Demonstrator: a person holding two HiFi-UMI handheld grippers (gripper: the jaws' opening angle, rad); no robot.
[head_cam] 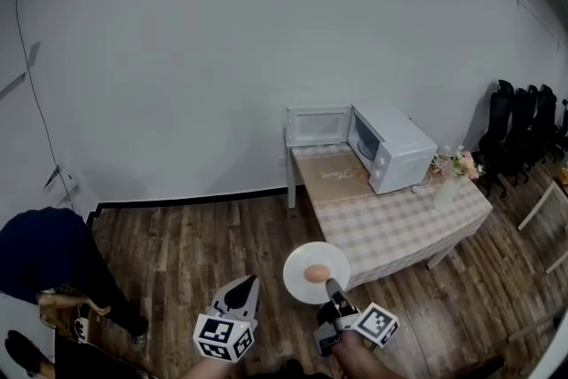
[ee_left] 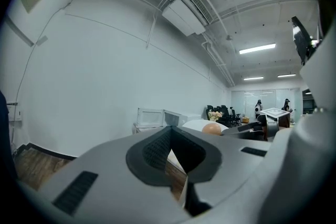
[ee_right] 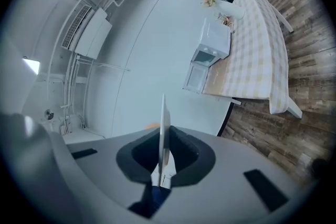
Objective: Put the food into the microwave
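Note:
A white plate [head_cam: 317, 262] with a round orange-brown piece of food [head_cam: 316, 273] on it hangs over the wooden floor, short of the table. My right gripper [head_cam: 330, 285] is shut on the plate's near rim; in the right gripper view the plate [ee_right: 163, 128] stands edge-on between the jaws [ee_right: 164, 165]. My left gripper [head_cam: 246, 283] hangs to the plate's left, shut and empty, its jaws [ee_left: 170, 131] meeting at the tips. The white microwave [head_cam: 390, 146] stands at the table's far end with its door [head_cam: 318, 125] swung open.
The table [head_cam: 417, 222] has a checked cloth and a vase of flowers [head_cam: 454, 166] at its right. Black chairs [head_cam: 519, 124] line the right wall. A person in dark clothes [head_cam: 49, 266] crouches at the lower left on the floor.

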